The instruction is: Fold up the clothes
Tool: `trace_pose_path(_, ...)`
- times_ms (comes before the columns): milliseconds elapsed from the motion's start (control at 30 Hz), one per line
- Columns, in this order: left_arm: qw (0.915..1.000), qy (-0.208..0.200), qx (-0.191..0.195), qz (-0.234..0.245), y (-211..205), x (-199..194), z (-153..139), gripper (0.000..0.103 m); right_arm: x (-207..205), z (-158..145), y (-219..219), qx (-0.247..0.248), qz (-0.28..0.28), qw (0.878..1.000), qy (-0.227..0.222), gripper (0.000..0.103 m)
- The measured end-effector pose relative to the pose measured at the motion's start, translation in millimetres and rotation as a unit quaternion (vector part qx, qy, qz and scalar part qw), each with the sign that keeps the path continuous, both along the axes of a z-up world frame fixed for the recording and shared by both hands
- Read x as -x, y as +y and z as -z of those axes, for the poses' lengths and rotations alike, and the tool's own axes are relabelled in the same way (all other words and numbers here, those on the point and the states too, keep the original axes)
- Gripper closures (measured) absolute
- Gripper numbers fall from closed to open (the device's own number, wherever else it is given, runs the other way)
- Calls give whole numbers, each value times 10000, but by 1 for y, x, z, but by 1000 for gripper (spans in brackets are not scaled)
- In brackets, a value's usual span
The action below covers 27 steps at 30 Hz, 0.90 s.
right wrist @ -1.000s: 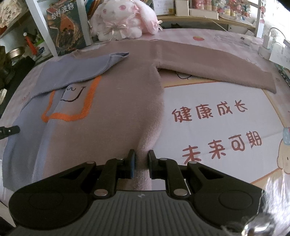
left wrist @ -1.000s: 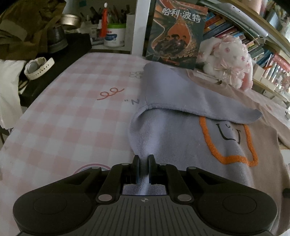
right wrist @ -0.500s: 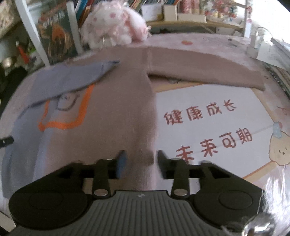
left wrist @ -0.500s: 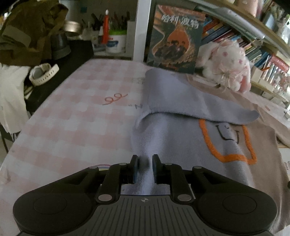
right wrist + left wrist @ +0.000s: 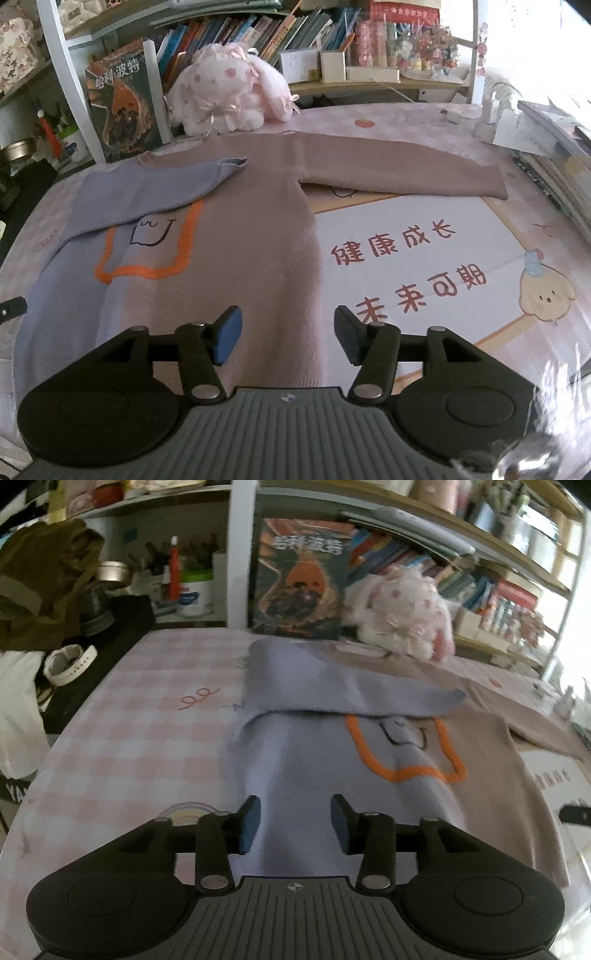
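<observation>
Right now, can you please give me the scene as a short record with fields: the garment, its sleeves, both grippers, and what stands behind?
garment: two-colour sweater, lying flat on the table mat
blue sleeve: blue sleeve folded across the chest
pink sleeve: pink sleeve stretched out to the side, unfolded
left gripper: left gripper open, over the blue hem
right gripper: right gripper open, over the pink hem
behind: plush rabbit, standing book
</observation>
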<state>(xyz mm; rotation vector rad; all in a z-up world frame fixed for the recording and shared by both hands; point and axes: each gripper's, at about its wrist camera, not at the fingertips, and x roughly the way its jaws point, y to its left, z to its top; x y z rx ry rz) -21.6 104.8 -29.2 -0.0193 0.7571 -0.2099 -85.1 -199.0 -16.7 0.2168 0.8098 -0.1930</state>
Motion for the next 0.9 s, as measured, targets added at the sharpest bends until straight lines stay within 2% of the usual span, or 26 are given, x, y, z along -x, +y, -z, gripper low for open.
trace_pose_path(100,9999,0,-6,107,-1,7,0,40,11,-2,4,99,171,9998,-7,32)
trace_pose_path(200,9998,11,13,208,-1,12,1,33,22,-3,8,228,338,9992,40,22)
trace_pose_path(300,9995,83,107,292,-3,13,3,28,31,-3,11,362,443,9983,103,19)
trace_pose_path(633,9977,146,227,627,-20,13,5,26,52,-7,7,535,681,9961,162,19)
trace_pose_path(900,9979,267,224,555,-35,10,8,26,53,-4,-7,515,682,9961,210,19)
